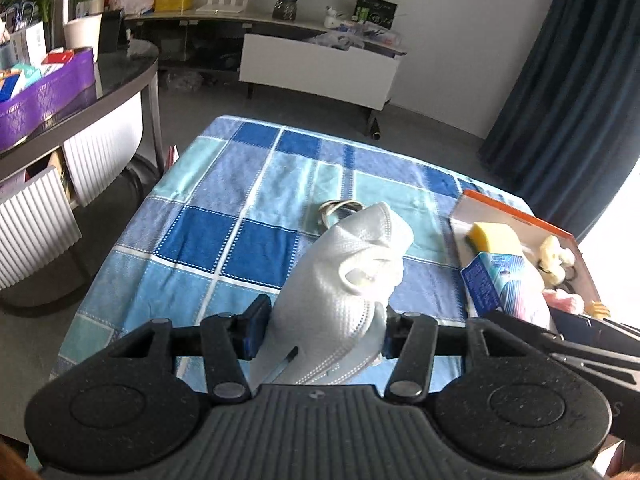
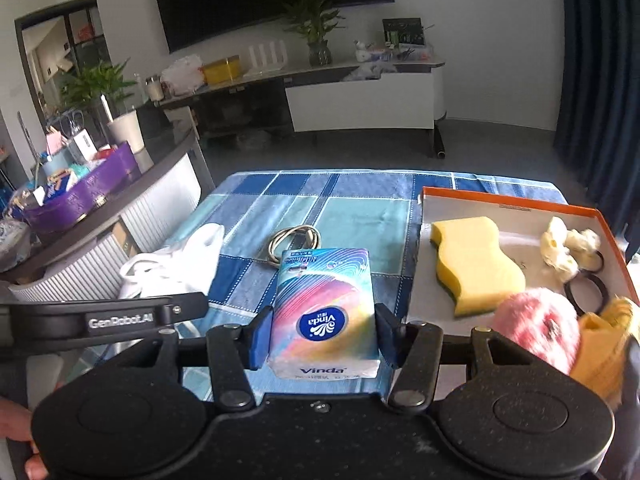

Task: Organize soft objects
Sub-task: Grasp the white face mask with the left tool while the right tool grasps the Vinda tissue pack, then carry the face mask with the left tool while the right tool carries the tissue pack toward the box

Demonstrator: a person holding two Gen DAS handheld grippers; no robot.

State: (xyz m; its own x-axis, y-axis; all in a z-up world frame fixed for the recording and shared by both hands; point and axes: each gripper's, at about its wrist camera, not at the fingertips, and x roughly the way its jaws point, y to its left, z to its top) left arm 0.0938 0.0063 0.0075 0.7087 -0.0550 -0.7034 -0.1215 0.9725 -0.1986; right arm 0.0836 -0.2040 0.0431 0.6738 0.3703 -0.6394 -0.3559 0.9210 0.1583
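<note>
My left gripper (image 1: pixel 322 330) is shut on a white face mask (image 1: pixel 352 268), which stands up between the blue pads above the checked cloth. In the right wrist view the same mask (image 2: pixel 176 264) shows at the left. My right gripper (image 2: pixel 324 336) is shut on a colourful Vinda tissue pack (image 2: pixel 324 304), held just left of the orange-rimmed box (image 2: pixel 508 202). Inside the box lie a yellow sponge (image 2: pixel 474 264), a cream scrunchie (image 2: pixel 568 246), a pink fluffy ball (image 2: pixel 536 324), a yellow item (image 2: pixel 604 344) and black hair ties (image 2: pixel 586 290).
A coiled cable (image 2: pixel 294 242) lies on the blue checked tablecloth (image 1: pixel 240 208) beyond both grippers. A dark side table with a purple basket (image 1: pixel 44 92) stands close on the left. A dark blue curtain (image 1: pixel 580 80) hangs at the right.
</note>
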